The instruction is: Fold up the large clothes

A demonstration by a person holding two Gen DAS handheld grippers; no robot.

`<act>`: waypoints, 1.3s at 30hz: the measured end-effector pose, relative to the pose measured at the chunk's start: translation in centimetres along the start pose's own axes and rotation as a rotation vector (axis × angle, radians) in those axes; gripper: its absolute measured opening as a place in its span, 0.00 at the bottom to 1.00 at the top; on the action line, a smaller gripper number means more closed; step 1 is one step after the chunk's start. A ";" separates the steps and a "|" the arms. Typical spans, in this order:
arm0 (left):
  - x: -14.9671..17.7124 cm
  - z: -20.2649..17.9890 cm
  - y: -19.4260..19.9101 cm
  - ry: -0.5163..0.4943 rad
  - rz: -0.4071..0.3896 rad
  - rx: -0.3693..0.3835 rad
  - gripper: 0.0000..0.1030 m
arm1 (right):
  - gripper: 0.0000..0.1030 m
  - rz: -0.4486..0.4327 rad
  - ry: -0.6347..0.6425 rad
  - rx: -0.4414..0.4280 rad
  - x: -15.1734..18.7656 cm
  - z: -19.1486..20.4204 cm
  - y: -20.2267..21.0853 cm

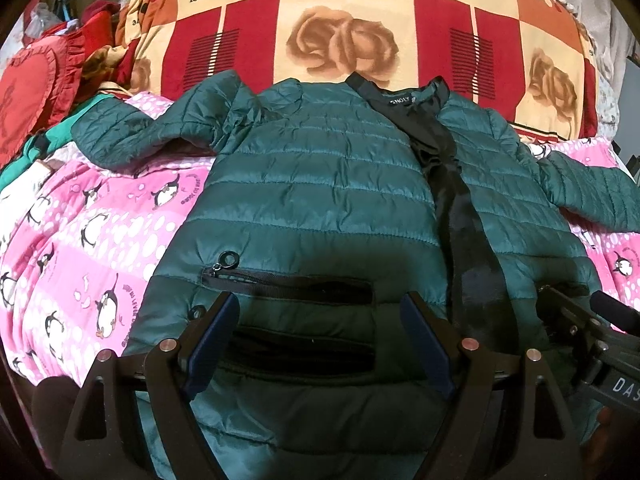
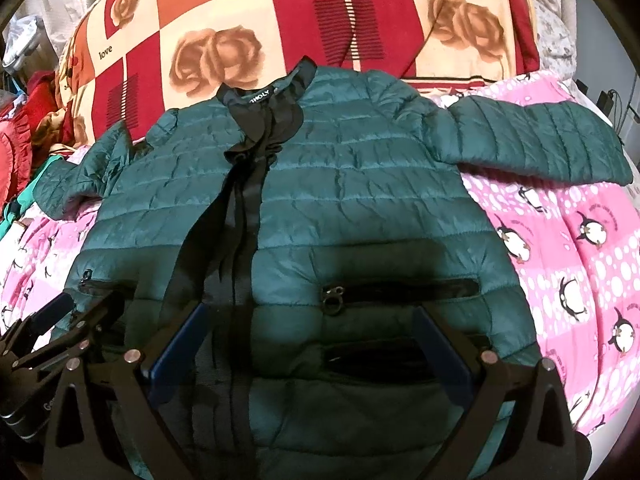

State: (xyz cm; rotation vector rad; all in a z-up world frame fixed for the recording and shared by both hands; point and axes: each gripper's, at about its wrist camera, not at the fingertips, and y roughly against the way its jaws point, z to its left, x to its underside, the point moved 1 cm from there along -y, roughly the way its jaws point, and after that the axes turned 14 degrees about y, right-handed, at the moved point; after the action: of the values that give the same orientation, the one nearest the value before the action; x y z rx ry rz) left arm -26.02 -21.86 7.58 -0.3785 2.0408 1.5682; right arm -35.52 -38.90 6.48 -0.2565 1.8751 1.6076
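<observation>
a pink penguin-print bedspread (image 1: pixel 92 220) covers the bed, a rose-checked quilt (image 1: pixel 348 20) bunched at its far end. on it lies the green quilted jacket (image 1: pixel 320 184) front up, long axis running away from the cameras, collar toward the quilt, sleeves out sideways. the left view shows a red heart cushion (image 1: pixel 24 96); the right view shows the right sleeve's full length. the left gripper (image 1: pixel 320 332) and right gripper (image 2: pixel 312 340) hover over the hem, jaws spread, holding nothing.
</observation>
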 end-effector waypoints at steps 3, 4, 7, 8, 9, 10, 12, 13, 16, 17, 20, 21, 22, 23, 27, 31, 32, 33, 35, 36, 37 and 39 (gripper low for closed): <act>0.0 0.0 -0.1 0.000 0.002 -0.001 0.55 | 1.00 0.010 -0.002 0.002 0.1 -0.1 -0.1; 0.0 0.0 -0.1 -0.001 0.003 -0.002 0.55 | 1.00 0.008 -0.001 0.003 0.2 -0.1 -0.2; 0.0 -0.1 -0.3 0.000 0.006 -0.005 0.55 | 1.00 -0.015 0.000 0.007 0.1 0.0 -0.1; 0.0 -0.1 -0.4 0.000 0.007 -0.005 0.55 | 1.00 -0.016 0.001 0.008 0.1 0.0 -0.1; 0.0 -0.1 -0.4 0.001 0.006 -0.005 0.55 | 1.00 -0.024 0.001 0.010 0.1 0.0 -0.1; 0.0 -0.1 -0.3 0.000 0.006 -0.005 0.55 | 1.00 -0.026 0.000 0.010 0.1 0.0 -0.1; -0.1 -0.1 -0.3 0.000 0.006 -0.005 0.55 | 1.00 -0.021 -0.002 0.010 0.1 -0.1 -0.2; -0.1 -0.1 -0.3 0.000 0.007 -0.004 0.55 | 1.00 -0.008 -0.002 0.010 0.1 -0.2 -0.2; -0.1 -0.1 -0.5 0.001 0.011 -0.006 0.54 | 1.00 0.018 -0.002 0.012 0.0 -0.4 -0.5; -0.2 -0.1 -0.5 0.001 0.011 -0.006 0.54 | 1.00 0.022 -0.001 0.014 0.0 -0.4 -0.5; -0.3 -0.1 -0.6 0.002 0.013 -0.005 0.54 | 1.00 0.031 0.003 0.022 0.0 -0.4 -0.6; -0.2 -0.1 -0.6 0.002 0.012 -0.005 0.54 | 1.00 0.032 0.004 0.023 0.0 -0.4 -0.6; -0.3 -0.1 -0.6 0.003 0.011 -0.005 0.54 | 1.00 0.029 0.004 0.022 0.0 -0.4 -0.6; -0.2 -0.1 -0.6 0.004 0.011 -0.006 0.54 | 1.00 0.029 0.005 0.024 0.0 -0.4 -0.7; -0.4 -0.1 -0.9 0.010 0.009 -0.007 0.53 | 1.00 0.028 0.001 0.018 0.0 -0.5 -0.8; -0.5 0.1 -1.2 0.010 0.011 -0.010 0.52 | 1.00 0.024 -0.009 0.002 -0.2 -0.5 -1.1; -0.5 0.0 -1.3 0.008 0.010 -0.010 0.52 | 1.00 0.023 -0.011 0.000 -0.2 -0.5 -1.2; -0.5 0.0 -1.3 0.005 0.010 -0.011 0.51 | 1.00 0.022 -0.011 -0.001 -0.2 -0.5 -1.2; -0.4 0.1 -1.4 0.001 0.016 -0.011 0.51 | 1.00 0.020 -0.010 -0.004 -0.2 -0.5 -1.3; -0.4 0.1 -1.5 0.001 0.019 -0.011 0.51 | 1.00 0.020 -0.009 -0.004 -0.3 -0.5 -1.4; -0.4 0.0 -1.6 0.002 0.021 -0.010 0.51 | 1.00 0.019 -0.007 -0.001 -0.3 -0.5 -1.5; -0.5 0.1 -1.7 0.004 0.024 -0.009 0.51 | 1.00 0.022 -0.004 -0.001 -0.4 -0.5 -1.6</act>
State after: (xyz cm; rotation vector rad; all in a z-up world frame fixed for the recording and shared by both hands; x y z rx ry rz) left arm -24.70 -22.35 6.45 -0.3625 2.0483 1.5927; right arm -34.50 -39.88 5.44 -0.2337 1.8803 1.6223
